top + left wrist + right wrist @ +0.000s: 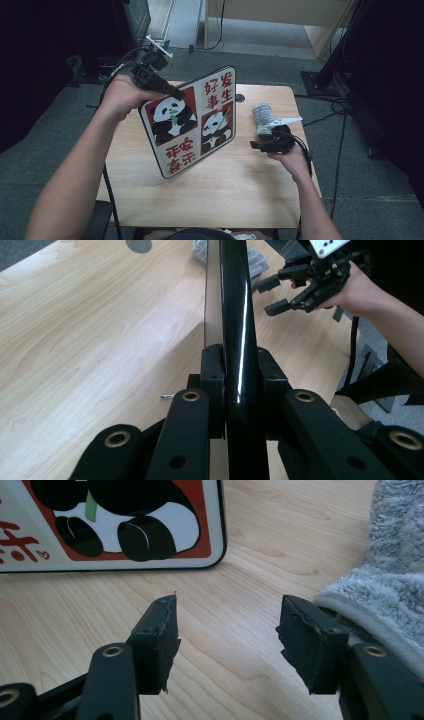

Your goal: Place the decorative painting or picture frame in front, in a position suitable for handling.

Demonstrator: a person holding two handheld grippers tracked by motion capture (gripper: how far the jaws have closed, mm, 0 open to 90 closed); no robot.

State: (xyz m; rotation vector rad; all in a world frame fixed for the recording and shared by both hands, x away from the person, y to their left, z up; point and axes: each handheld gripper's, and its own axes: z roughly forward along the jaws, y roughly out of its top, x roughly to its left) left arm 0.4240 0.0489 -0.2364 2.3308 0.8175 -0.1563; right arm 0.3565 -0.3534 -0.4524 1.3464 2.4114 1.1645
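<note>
High view: left gripper (172, 92) clamped on panda board (192, 122) edge; right gripper (256, 145) open, perhaps touching towel (262, 114).

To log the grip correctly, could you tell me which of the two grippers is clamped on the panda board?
The left gripper, shut on the panda board's upper edge; the right gripper stands open, empty, beside the grey towel.

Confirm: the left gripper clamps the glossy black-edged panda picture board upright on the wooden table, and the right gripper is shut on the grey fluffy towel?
Not quite. The right gripper is open, empty, beside the grey fluffy towel, as the right gripper view shows. The left gripper does clamp the panda picture board on the wooden table.
</note>
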